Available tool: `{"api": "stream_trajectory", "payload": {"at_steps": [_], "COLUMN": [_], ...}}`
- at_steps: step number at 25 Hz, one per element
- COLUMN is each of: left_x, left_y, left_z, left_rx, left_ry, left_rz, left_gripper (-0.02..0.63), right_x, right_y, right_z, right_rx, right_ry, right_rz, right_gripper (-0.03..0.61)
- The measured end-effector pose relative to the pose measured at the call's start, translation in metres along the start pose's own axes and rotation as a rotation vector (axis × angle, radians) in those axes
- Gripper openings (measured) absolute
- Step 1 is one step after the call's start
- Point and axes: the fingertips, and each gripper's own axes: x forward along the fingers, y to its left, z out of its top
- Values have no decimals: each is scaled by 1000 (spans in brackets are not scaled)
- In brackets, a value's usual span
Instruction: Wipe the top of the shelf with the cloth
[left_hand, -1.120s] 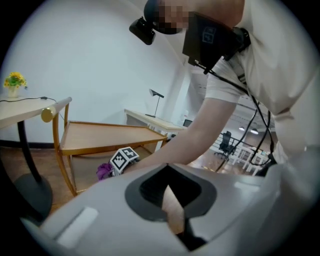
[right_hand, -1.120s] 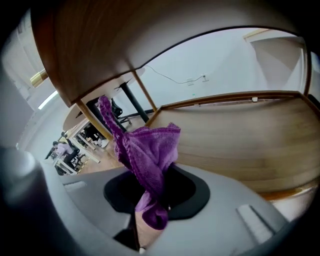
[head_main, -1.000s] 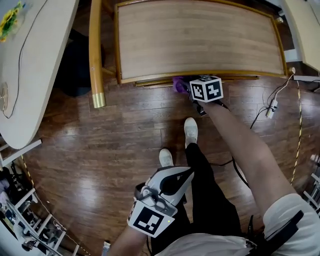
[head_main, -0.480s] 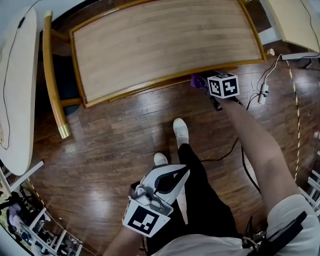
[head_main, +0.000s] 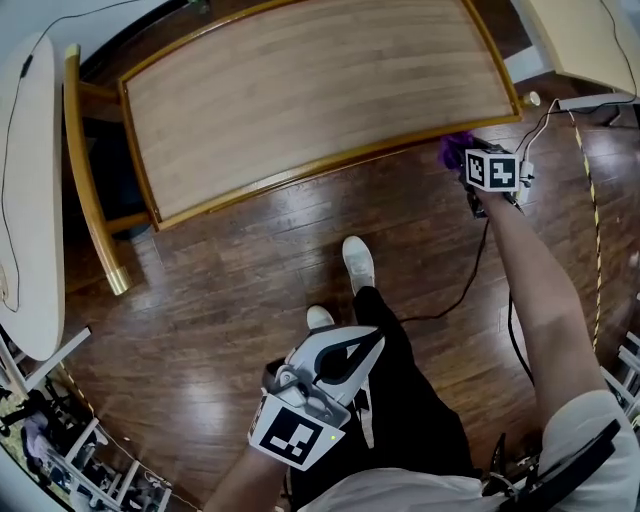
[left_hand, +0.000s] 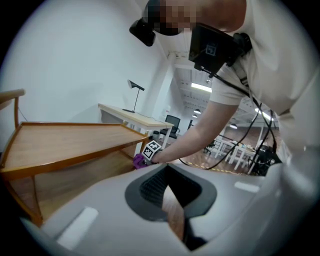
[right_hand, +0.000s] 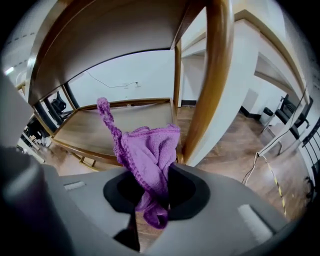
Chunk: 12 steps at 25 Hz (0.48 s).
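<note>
The shelf's wooden top (head_main: 320, 100) fills the upper part of the head view and shows at the left of the left gripper view as the shelf top (left_hand: 60, 140). My right gripper (head_main: 470, 162) is beside the shelf's front right corner, below the level of the top, shut on the purple cloth (head_main: 453, 150). In the right gripper view the cloth (right_hand: 150, 150) bunches up out of the right gripper (right_hand: 152, 195), next to the shelf's corner post (right_hand: 207, 85) and above a lower shelf board (right_hand: 110, 125). My left gripper (head_main: 375, 342) hangs low by my legs, shut and empty; left gripper (left_hand: 175, 210).
A wooden chair (head_main: 85, 170) stands against the shelf's left end, with a white table (head_main: 25, 180) beyond it. A cable and a power strip (head_main: 528, 172) lie on the wood floor by the right corner. A white desk (head_main: 590, 40) is at the far right. My shoes (head_main: 355, 262) point at the shelf.
My right gripper has carried the cloth rightward along the shelf's front edge to its right corner. The head view has swung with it. The left gripper has stayed put.
</note>
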Motion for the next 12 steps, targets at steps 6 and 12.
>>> {"api": "stream_trajectory", "payload": {"at_steps": [6,12], "left_x": [-9,-49], "left_y": [4,10], "left_z": [-1,-15], "left_rx": [-6,-20], "left_ry": [-47,-52], "left_rz": [27,109], "left_gripper": [18,18], "right_x": [-22,-34], "right_y": [60,267], "right_z": [17,12], "right_rx": [-21,-115], "right_ry": [-130,-201], "right_rz": [65,389], "right_gripper": [98,98]}}
